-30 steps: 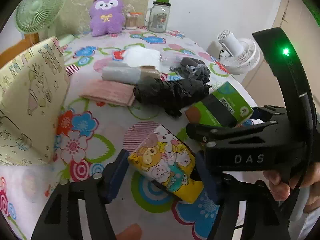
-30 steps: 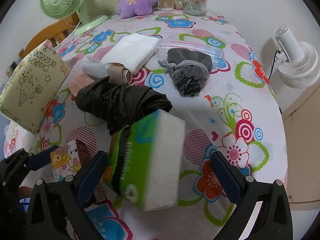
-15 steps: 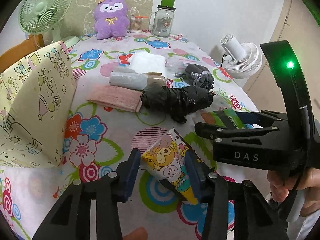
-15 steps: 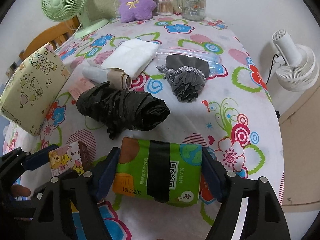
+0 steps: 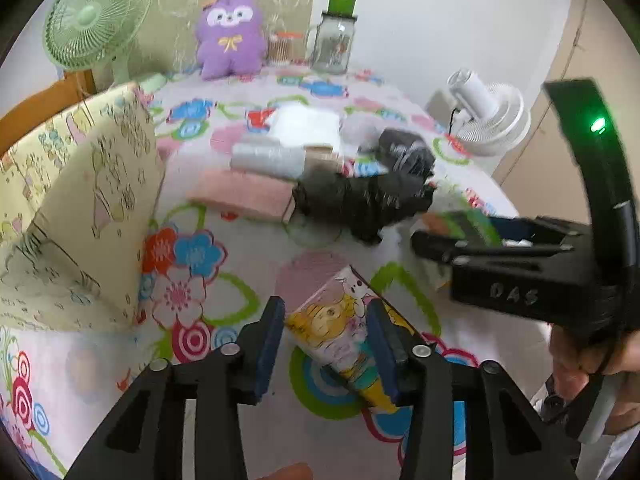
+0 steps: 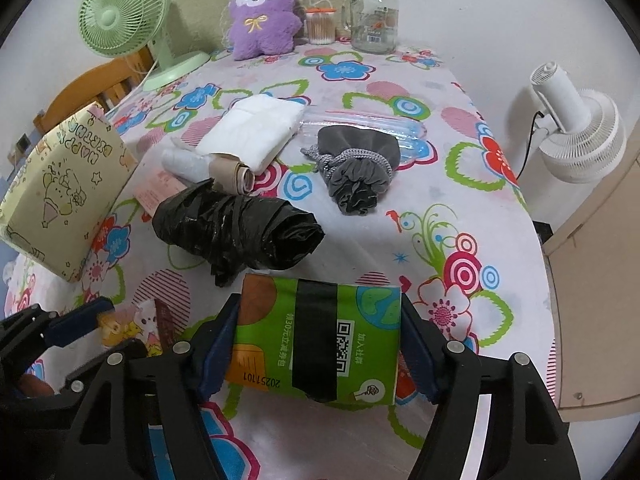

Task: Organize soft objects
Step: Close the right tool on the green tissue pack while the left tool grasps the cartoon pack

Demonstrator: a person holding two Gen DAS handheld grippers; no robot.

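Observation:
My left gripper (image 5: 326, 334) is shut on a cartoon-print tissue pack (image 5: 340, 320), held just above the flowered table at the near edge. My right gripper (image 6: 318, 344) is shut on a green tissue pack (image 6: 320, 336), its pads pressing both short ends. In the left wrist view the right gripper (image 5: 520, 264) stands to the right with the green pack (image 5: 464, 224) in it. The cartoon pack (image 6: 136, 326) shows at the lower left of the right wrist view. A black plastic bag roll (image 6: 236, 228) lies just beyond both packs.
A yellow gift bag (image 5: 76, 208) stands at the left. Pink cloth (image 5: 244, 196), a clear roll (image 6: 188, 162), white folded cloth (image 6: 256, 128) and a grey pouch (image 6: 356, 168) lie mid-table. A purple plush (image 6: 262, 12), jar (image 6: 374, 20) and green fan (image 6: 124, 12) stand at the back.
Both grippers closed from open onto their packs: the left on the cartoon pack, the right on the green pack, which turned flat between its pads. Both packs then rose slightly.

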